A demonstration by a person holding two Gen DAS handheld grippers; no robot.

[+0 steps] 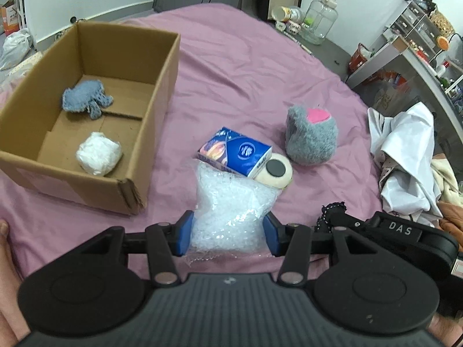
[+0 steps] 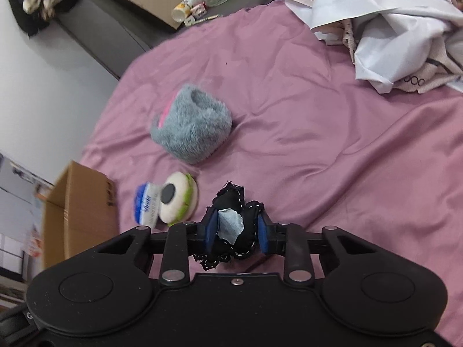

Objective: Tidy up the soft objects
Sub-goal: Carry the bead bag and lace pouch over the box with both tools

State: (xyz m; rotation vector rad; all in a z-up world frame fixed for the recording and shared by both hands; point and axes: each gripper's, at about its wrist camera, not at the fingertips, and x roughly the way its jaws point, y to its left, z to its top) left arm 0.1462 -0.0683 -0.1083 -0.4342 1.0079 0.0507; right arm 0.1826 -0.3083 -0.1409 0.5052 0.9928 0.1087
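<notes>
My left gripper point(image 1: 228, 232) is shut on a clear bubble-wrap bag point(image 1: 231, 202) just above the pink bedsheet point(image 1: 260, 72). A blue tissue pack point(image 1: 234, 151) and a cream round plush with a black spot point(image 1: 276, 172) lie right behind it. A grey furry plush with a pink patch point(image 1: 311, 136) lies further right. The cardboard box point(image 1: 162, 92) at left holds a blue knitted piece point(image 1: 85, 95) and a white wrapped ball point(image 1: 98, 153). My right gripper point(image 2: 237, 231) is shut on a black stitched cloth toy point(image 2: 234, 211), near the cream plush point(image 2: 179, 199) and grey plush point(image 2: 192, 124).
A pile of white clothes and bags point(image 1: 405, 156) lies on the bed's right side and shows in the right wrist view point(image 2: 390, 23). Beyond the bed stand a glass jar point(image 1: 319, 18), cups and shelves. The box corner point(image 2: 81, 214) is left of my right gripper.
</notes>
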